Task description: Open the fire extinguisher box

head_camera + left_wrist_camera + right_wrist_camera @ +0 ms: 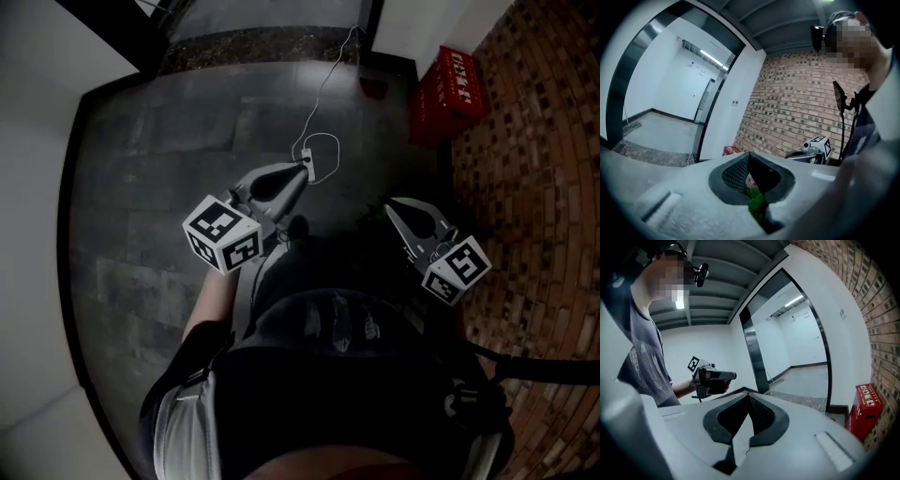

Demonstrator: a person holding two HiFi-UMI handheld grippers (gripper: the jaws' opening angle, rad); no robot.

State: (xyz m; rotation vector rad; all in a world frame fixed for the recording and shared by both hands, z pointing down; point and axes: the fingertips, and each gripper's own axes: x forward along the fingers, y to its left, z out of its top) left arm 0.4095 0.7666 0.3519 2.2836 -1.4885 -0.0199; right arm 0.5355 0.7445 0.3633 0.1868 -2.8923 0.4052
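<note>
Left gripper (750, 157) and right gripper (749, 397) are being held level, jaws closed tip to tip, nothing gripped or touched. Red rectangular fire extinguisher box (450, 89) is being left far right against the brick wall (534, 187), well apart from both. A white cable (323, 122) is lying on the dark tiled floor (169, 187) beyond the left gripper.

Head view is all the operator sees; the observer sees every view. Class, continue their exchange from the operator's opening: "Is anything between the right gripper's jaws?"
Observer: No. The right gripper is shut, with nothing between its jaws.
Operator: And the left?
Observer: The left gripper is shut too.
Operator: How does the box look from lower down?
Observer: In the right gripper view the box shows a red side face and looks closed.
</note>
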